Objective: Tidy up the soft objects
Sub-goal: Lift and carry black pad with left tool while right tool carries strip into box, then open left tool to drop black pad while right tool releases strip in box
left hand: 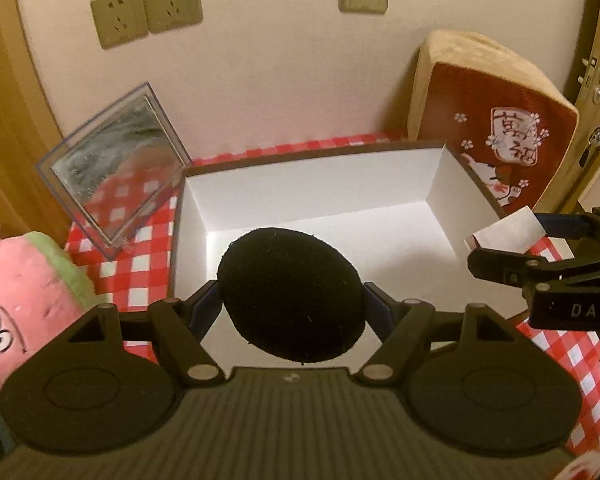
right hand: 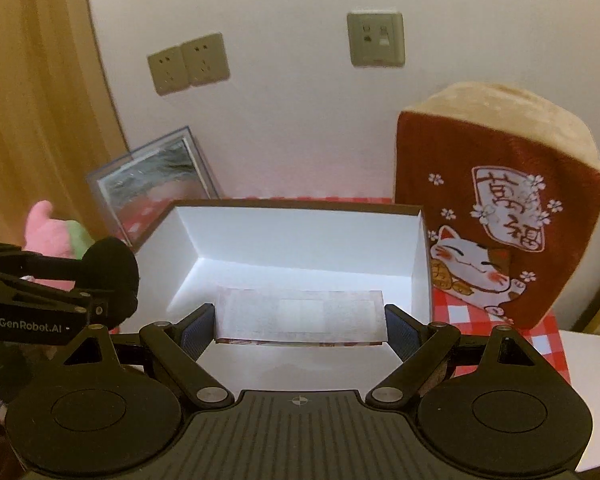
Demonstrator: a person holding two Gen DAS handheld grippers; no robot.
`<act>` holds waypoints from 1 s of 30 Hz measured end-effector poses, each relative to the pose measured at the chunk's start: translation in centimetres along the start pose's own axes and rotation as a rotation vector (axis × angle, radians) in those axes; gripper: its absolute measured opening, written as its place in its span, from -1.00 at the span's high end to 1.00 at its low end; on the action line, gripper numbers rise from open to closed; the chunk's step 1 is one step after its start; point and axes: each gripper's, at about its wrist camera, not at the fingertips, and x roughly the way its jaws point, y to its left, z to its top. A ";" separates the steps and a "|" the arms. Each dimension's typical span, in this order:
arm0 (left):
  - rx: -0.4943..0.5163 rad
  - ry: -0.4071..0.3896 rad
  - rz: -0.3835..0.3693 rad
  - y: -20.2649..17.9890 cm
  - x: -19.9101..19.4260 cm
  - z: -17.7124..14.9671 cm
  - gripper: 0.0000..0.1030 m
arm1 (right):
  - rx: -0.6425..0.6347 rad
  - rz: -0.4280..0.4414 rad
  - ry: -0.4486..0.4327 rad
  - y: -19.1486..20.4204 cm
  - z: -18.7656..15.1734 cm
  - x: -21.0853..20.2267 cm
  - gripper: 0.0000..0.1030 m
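**Two soft items held over the open white box**

A round black pad [left hand: 294,294] is clamped between the fingers of the left gripper [left hand: 294,308], which are pressed against its two sides. Directly ahead of and below this gripper the white box [left hand: 320,196] is seen, its lid off and its floor bare in the left wrist view. To the right of the left gripper, the right gripper [left hand: 500,236] is seen with a flat white packet [left hand: 504,232] pinched in its fingers, held beside the box's right wall.

In the right wrist view, the right gripper [right hand: 300,320] is closed on the white packet [right hand: 300,314], which is stretched flat between the two fingers and held above the near part of the white box [right hand: 300,236]. To its left, the left gripper [right hand: 112,276] is seen with the black pad [right hand: 112,268] in its grip, near the box's left wall.

Ahead and to the right of both grippers, a red cushion [right hand: 496,216] with a lucky-cat print is stood upright on the red checked cloth [right hand: 464,314], just beside the box. Ahead and to the left, a clear plastic case [left hand: 112,168] is tilted against the wall. A pink plush toy [left hand: 24,292] is seen at the far left of the left gripper.
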 end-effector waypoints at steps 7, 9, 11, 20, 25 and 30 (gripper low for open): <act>0.011 0.046 -0.015 0.1 2.8 0.7 -0.50 | 0.013 -0.020 0.039 -0.3 0.3 2.5 -0.70; 0.015 0.051 -0.021 0.1 3.2 0.7 -0.52 | 0.014 -0.023 0.044 -0.4 0.4 2.9 -0.71; 0.016 0.058 -0.021 0.2 3.7 0.8 -0.52 | 0.017 -0.023 0.051 -0.6 0.4 3.3 -0.71; 0.007 0.085 -0.054 0.7 4.5 1.1 -0.53 | 0.037 -0.027 0.059 -1.1 0.7 3.8 -0.71; 0.021 0.085 -0.072 0.8 4.5 1.0 -0.53 | 0.043 -0.028 0.062 -1.2 0.6 3.9 -0.71; 0.031 0.096 -0.068 0.8 4.8 0.9 -0.53 | 0.036 -0.021 0.065 -1.0 0.6 4.1 -0.74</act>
